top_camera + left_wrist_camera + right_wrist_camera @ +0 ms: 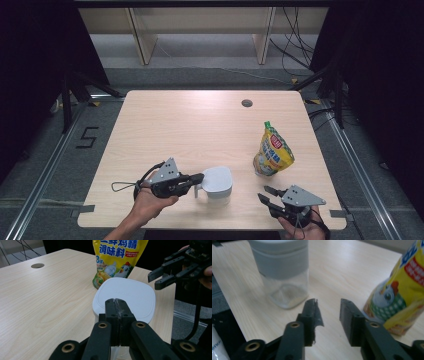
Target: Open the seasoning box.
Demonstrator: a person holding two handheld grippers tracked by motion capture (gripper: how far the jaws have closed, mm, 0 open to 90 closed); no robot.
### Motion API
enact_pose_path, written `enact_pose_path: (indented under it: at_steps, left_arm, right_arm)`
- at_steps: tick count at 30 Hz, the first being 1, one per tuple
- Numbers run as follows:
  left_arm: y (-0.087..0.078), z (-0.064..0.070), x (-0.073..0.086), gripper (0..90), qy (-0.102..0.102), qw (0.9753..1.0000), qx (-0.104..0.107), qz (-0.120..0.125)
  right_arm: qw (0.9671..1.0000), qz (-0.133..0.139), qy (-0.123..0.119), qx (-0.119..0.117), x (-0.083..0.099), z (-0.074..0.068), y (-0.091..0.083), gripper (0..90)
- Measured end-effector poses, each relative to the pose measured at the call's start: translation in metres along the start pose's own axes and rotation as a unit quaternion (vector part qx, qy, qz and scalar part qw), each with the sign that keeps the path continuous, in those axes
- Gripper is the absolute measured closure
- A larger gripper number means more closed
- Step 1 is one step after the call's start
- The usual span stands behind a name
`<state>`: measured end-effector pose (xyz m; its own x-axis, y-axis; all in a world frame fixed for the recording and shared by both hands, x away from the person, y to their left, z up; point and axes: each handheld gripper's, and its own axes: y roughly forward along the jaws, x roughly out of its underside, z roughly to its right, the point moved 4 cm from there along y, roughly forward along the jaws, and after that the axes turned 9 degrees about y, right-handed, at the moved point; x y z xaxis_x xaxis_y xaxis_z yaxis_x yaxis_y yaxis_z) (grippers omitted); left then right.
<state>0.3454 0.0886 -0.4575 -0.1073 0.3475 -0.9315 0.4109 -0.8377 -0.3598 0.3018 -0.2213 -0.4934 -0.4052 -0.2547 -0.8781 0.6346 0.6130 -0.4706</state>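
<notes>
A clear jar (220, 194) with a white lid (218, 179) stands near the table's front edge; the lid (127, 293) is closed. My left gripper (201, 176) is shut, its jaws pressed together with their tips at the lid's near rim (116, 301). I cannot tell if anything thin is caught between them. A yellow seasoning pouch (272, 150) stands upright to the jar's right. My right gripper (263, 193) is open and holds nothing, low at the front right, between the jar (284, 272) and the pouch (399, 295). Its jaws (328, 302) point across bare wood.
The light wooden table (175, 125) has a round cable hole (246, 103) at the back. Shelving legs and cables lie on the floor behind it. The table's front right edge lies close below my right gripper (156, 280).
</notes>
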Motion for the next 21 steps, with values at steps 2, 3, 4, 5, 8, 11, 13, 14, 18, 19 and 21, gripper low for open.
enact_pose_path:
  at_steps: [2, 3, 4, 5, 8, 11, 13, 14, 18, 19, 21]
  left_arm:
    - [0.000, 0.000, 0.000, 88.4, 0.002, 1.0000, 0.001, 0.002]
    - [0.000, -0.001, 0.000, 88.4, 0.004, 1.0000, 0.000, 0.003]
    - [0.000, -0.001, 0.000, 88.4, 0.002, 1.0000, 0.000, 0.003]
    - [-0.001, -0.001, 0.001, 88.4, 0.003, 1.0000, 0.000, 0.003]
    - [-0.001, -0.001, 0.002, 88.4, 0.004, 1.0000, 0.001, 0.003]
    - [-0.001, -0.001, 0.002, 88.1, -0.002, 1.0000, 0.000, 0.006]
    - [-0.001, 0.001, 0.002, 88.1, -0.006, 1.0000, -0.001, 0.005]
    - [-0.001, 0.000, 0.002, 88.1, -0.003, 1.0000, 0.000, 0.005]
    - [-0.002, -0.001, 0.003, 88.2, 0.000, 1.0000, 0.000, 0.003]
    - [-0.003, -0.001, 0.003, 88.2, 0.002, 1.0000, 0.001, 0.002]
    - [-0.003, -0.001, 0.004, 88.1, -0.011, 0.9999, -0.001, 0.005]
  right_arm:
    - [0.9997, 0.020, -0.012, -0.006, -0.005, -0.001, 0.001, 72.4]
    - [0.9998, 0.019, -0.002, -0.008, -0.006, -0.004, 0.000, 74.7]
    - [0.9996, 0.024, -0.010, -0.013, -0.008, -0.004, 0.002, 76.2]
    - [0.9995, 0.026, -0.008, -0.012, -0.009, -0.006, 0.002, 78.1]
    - [0.9986, 0.036, -0.020, -0.034, -0.014, -0.010, 0.006, 82.2]
    - [0.9972, 0.052, -0.021, -0.049, -0.019, -0.016, 0.011, 86.2]
    - [0.9965, 0.057, -0.020, -0.058, -0.021, -0.019, 0.013, 88.7]
    - [0.9955, 0.057, -0.028, -0.070, -0.024, -0.020, 0.015, 89.8]
    - [0.9953, 0.050, -0.028, -0.079, -0.029, -0.027, 0.024, 90.0]
    - [0.9950, 0.049, -0.032, -0.081, -0.030, -0.029, 0.027, 90.0]
    - [0.9947, 0.048, -0.035, -0.083, -0.032, -0.032, 0.031, 90.0]
